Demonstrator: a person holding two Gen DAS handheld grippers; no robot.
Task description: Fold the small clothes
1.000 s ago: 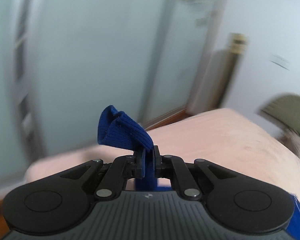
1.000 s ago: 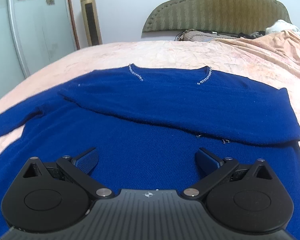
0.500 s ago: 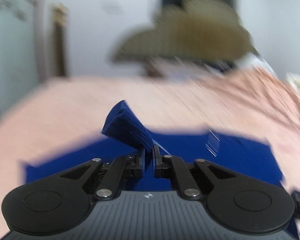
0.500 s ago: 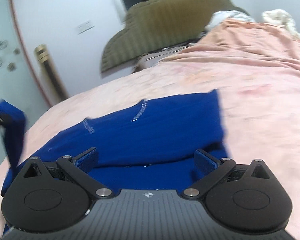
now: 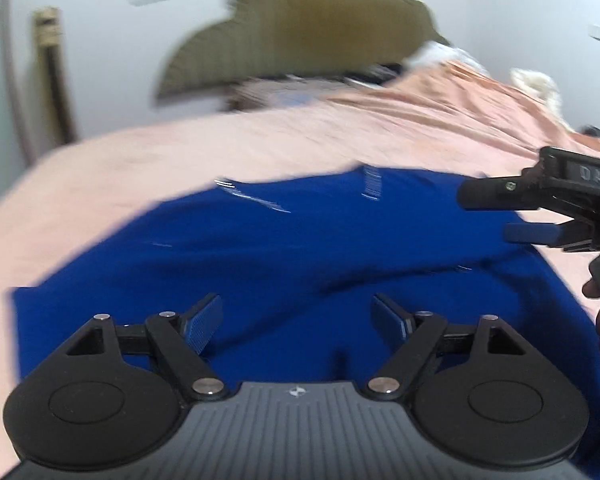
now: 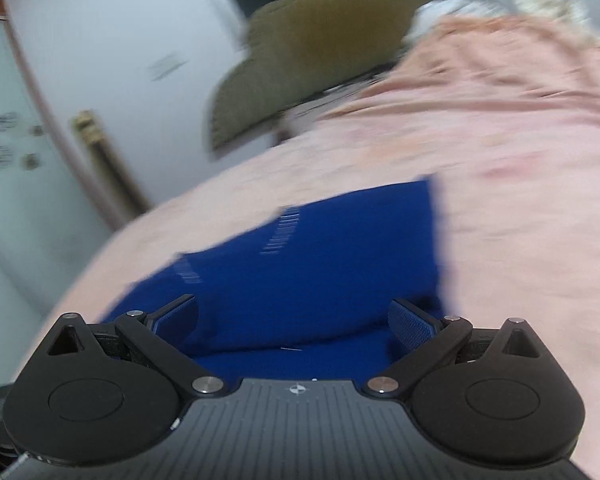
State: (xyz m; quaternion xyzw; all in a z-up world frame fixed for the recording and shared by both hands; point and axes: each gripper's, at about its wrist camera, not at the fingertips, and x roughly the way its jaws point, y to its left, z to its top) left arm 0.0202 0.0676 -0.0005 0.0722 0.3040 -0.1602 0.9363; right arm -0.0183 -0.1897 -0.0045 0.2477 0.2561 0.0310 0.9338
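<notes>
Knit sweater (image 5: 300, 248) (deep blue, ribbed) lies w/ left tongs (image 5: 298, 316) just opened, empty.

One blue sweater (image 5: 300, 248), one pink bedspread (image 5: 260, 148), one headboard (image 5: 300, 32), two tools.

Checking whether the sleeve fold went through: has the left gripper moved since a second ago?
Yes. The left gripper swung from facing the wall to facing the headboard, and its jaws have just opened, empty, above the blue sweater.

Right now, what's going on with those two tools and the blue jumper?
Left tool just opened, nothing between its jaws. Right tool open, empty. Blue knitted jumper lying partly folded on the pink bedspread. Nothing in the way.
</notes>
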